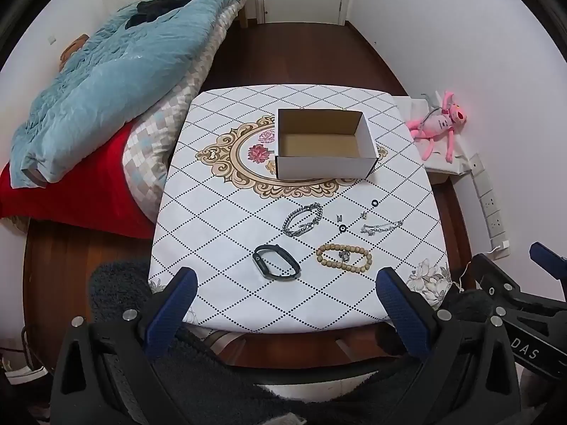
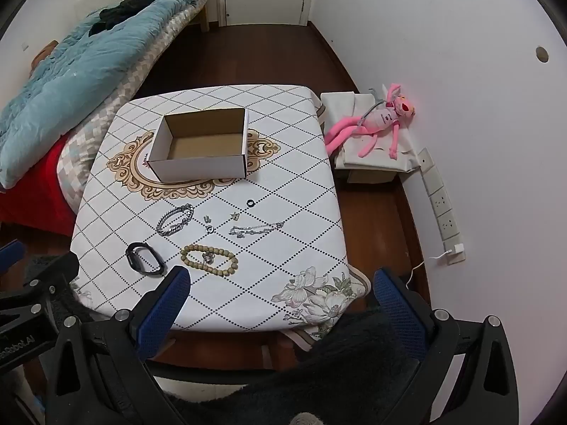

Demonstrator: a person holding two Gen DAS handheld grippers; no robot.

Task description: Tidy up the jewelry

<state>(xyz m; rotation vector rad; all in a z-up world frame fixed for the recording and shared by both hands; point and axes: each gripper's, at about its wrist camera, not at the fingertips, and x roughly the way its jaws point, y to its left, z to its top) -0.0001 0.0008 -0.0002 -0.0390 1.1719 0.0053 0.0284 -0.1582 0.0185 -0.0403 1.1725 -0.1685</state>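
An open white cardboard box [image 1: 324,163] [image 2: 198,168] stands empty at the middle of the table. In front of it lie a silver chain bracelet [image 1: 303,219] [image 2: 176,219], a black watch band [image 1: 276,265] [image 2: 145,258], a wooden bead bracelet [image 1: 343,256] [image 2: 209,260], a thin silver chain [image 1: 381,227] [image 2: 257,229], two small black rings [image 1: 375,203] [image 2: 251,203] and small silver pieces [image 1: 339,218]. My left gripper [image 1: 287,315] is open and empty, above the table's near edge. My right gripper [image 2: 283,311] is open and empty, above the near right corner.
The table wears a white diamond-pattern cloth [image 1: 219,212] [image 2: 301,212]. A bed with a blue quilt [image 1: 106,71] stands at the left. A pink plush toy [image 1: 443,124] [image 2: 379,120] lies on a low stand at the right. A power strip [image 2: 443,205] runs along the wall.
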